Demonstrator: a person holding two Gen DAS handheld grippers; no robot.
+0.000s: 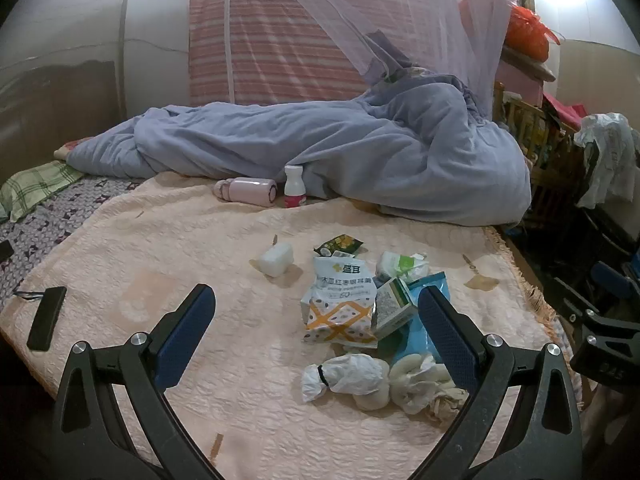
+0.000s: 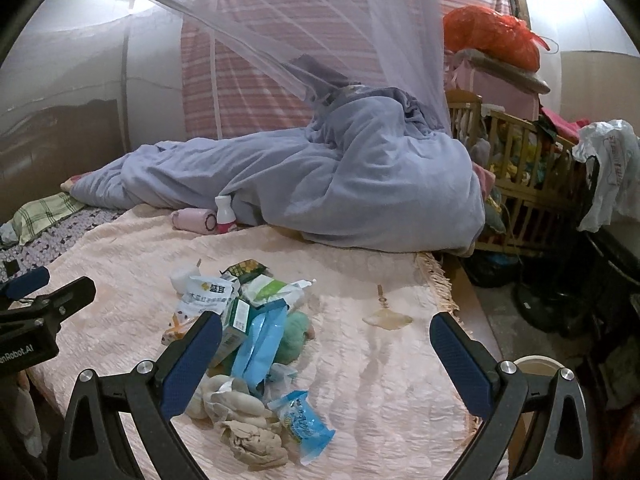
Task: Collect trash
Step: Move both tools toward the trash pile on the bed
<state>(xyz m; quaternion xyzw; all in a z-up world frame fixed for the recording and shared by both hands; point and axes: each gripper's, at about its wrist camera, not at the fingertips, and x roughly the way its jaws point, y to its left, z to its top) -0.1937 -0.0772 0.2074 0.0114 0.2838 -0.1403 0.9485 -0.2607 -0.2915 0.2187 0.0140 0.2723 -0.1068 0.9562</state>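
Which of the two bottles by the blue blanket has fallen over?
The pale pink bottle lies on its side. The white bottle with the pink label right beside it stands upright against the blanket.

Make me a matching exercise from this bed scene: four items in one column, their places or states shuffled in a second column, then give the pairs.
Items:
1. pink flask
2. white bottle
3. black remote
4. left claw

Places or states:
A. open, above the trash pile
B. lying on its side by the blue quilt
C. alone near the blanket's left edge
D. upright against the quilt

Pairs: 1-B, 2-D, 3-C, 4-A
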